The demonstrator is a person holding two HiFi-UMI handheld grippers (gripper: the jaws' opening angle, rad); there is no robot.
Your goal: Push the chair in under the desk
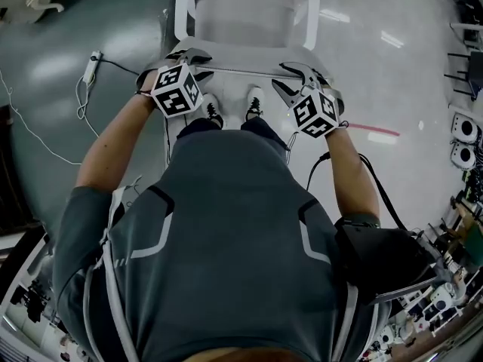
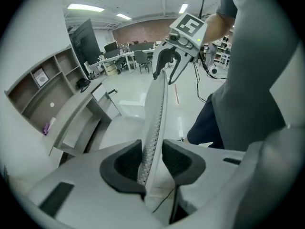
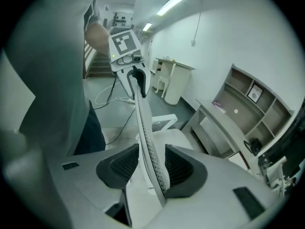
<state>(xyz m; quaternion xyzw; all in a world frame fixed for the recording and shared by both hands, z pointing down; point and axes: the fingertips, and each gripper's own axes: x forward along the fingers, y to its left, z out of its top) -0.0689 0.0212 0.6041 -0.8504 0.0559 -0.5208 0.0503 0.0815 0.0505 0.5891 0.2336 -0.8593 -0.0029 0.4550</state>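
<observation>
Left hand-held gripper (image 2: 152,162) and right hand-held gripper (image 3: 153,167) closing astride chair backrest (image 2: 159,104), desk (image 2: 76,111) ahead

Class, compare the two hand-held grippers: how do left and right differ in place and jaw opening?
The left hand-held gripper straddles the left end of the chair back, the right hand-held gripper its right end. The left's jaws stand narrower than the right's. Shared: both are closing with the chair back between the pads, not yet clamped.

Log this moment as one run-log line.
stage: gripping chair backrest | left gripper: jaws closing, backrest between | right gripper: jaws closing, backrest between | desk: chair not yet under it
</observation>
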